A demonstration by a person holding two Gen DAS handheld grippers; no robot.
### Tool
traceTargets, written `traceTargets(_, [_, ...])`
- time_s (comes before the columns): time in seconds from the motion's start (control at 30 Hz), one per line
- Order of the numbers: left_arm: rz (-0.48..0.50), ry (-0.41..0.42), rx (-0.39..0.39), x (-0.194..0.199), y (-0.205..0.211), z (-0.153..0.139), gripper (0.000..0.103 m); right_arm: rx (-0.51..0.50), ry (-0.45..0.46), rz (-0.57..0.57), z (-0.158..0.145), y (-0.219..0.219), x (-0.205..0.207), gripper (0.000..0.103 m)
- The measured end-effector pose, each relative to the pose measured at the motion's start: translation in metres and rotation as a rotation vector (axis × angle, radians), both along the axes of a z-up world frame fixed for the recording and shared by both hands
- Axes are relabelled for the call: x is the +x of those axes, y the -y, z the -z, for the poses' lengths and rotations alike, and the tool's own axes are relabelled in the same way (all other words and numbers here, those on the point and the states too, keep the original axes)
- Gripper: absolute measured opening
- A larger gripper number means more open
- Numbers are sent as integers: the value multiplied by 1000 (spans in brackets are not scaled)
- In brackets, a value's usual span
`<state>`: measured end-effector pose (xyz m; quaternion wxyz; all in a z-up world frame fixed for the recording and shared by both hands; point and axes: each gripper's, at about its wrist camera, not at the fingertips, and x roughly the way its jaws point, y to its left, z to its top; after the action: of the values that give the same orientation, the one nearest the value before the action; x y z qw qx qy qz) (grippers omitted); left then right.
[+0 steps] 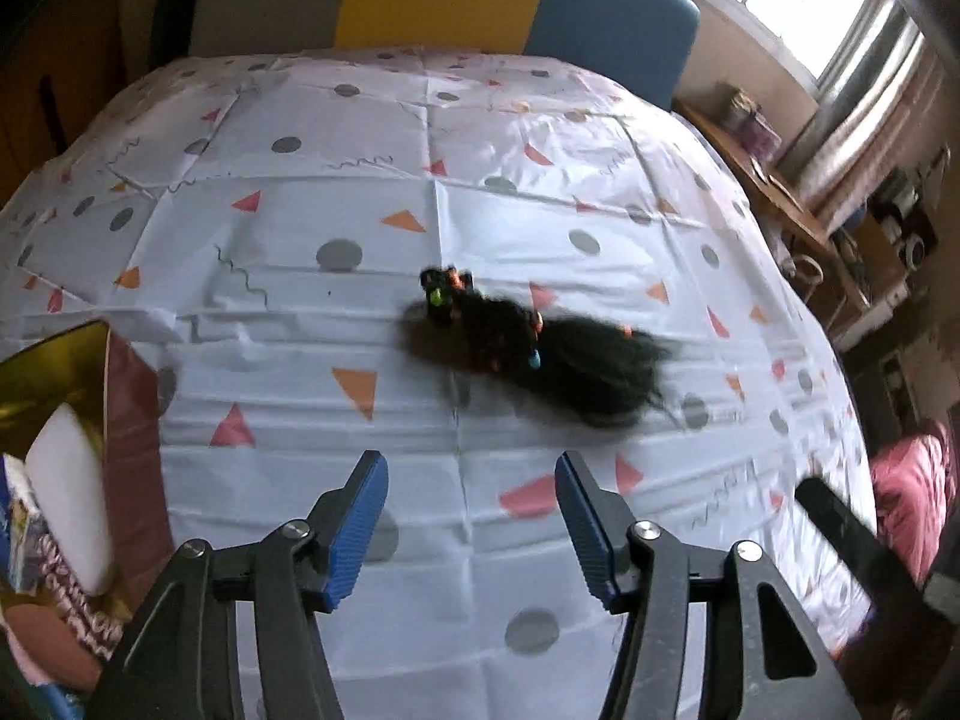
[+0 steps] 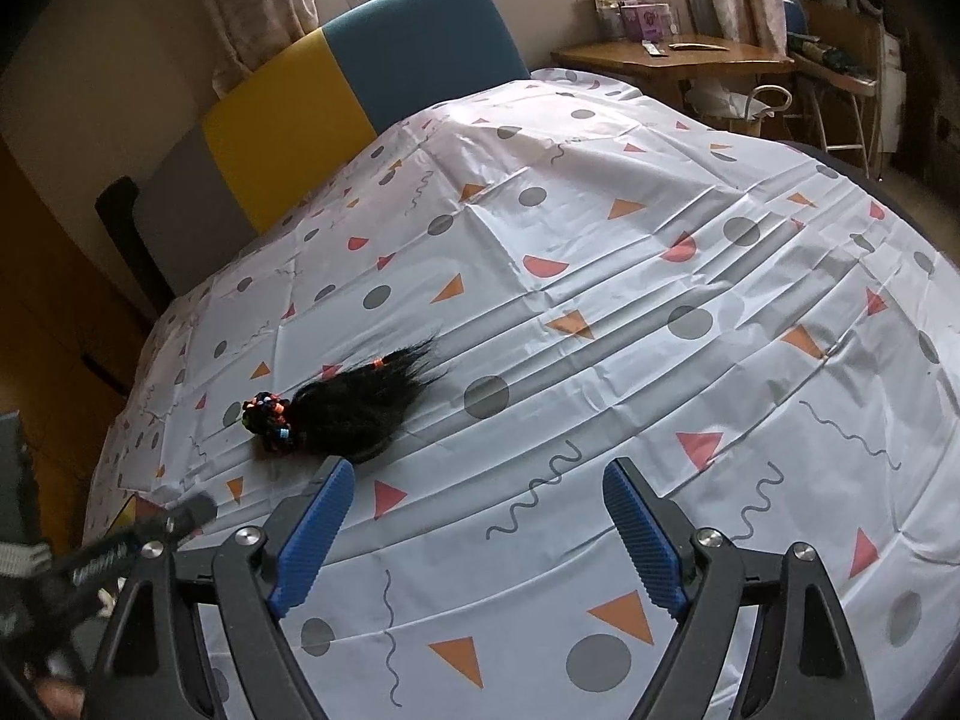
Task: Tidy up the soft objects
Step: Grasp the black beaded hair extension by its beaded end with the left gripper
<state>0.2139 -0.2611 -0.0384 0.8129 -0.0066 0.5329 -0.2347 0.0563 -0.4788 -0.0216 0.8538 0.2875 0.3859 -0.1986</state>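
Note:
A black tuft of hair [image 1: 540,348] tied with small coloured bands lies on the white patterned tablecloth [image 1: 300,360]. In the left wrist view it is ahead of my left gripper [image 1: 471,468] and a little to the right, well clear of the blue pads. That gripper is open with only cloth between its fingers. In the right wrist view the same tuft of hair [image 2: 354,408] lies just beyond the left finger of my right gripper [image 2: 480,474]. The right gripper is wide open over bare cloth, with nothing held.
A gold-lined box [image 1: 54,360] at the table's left edge holds a white foam block [image 1: 66,492] and other items. A chair [image 2: 288,114] with a grey, yellow and blue back stands behind the table. A wooden desk [image 2: 678,54] is at the far right, and a pink cloth [image 1: 906,480] by the right edge.

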Motion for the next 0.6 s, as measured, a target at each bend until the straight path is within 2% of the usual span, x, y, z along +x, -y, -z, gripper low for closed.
traceTargets(0.1, [-29,-48,-49,16,6,4,51,5,1,-2,0,0,1,86])
traceTargets(0.27, [-104,-141,-122,45,17,19,49,16,5,-4,1,-1,0,86])
traceTargets(0.47, [-181,-171,-143,70,32,34,49,34,8,-10,2,0,1,87])
traceTargets(0.6, [-197,-185,-116,84,44,45,49,46,10,-13,2,0,1,87])
